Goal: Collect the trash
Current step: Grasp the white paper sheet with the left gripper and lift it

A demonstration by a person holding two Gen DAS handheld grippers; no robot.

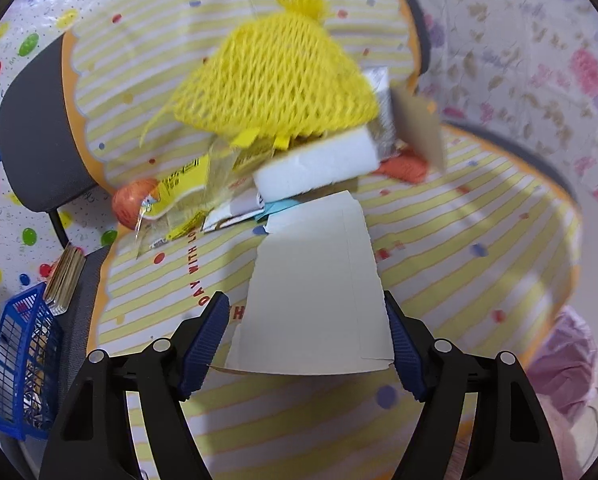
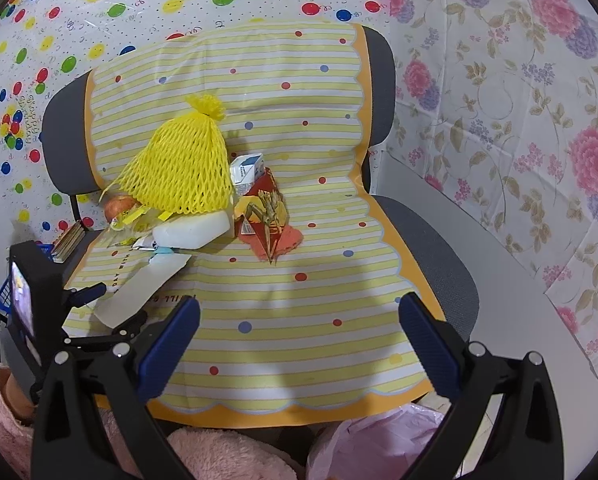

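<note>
Cardboard sheet [image 1: 319, 284] between fingers [image 1: 205, 344]; trash pile [image 1: 275, 80] beyond.

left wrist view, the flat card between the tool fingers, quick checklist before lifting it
1. Card sits between the left tool fingers: ok.
2. Both pads pressing the card: not ok, a gap shows at the left pad.
3. Card free of the pile: cannot tell, its far end reaches the white foam block.
4. Yellow net resting on the foam could tumble: not ok.
5. Right tool empty and out of the way: ok.
6. Pink bag below the seat edge: ok.
</note>
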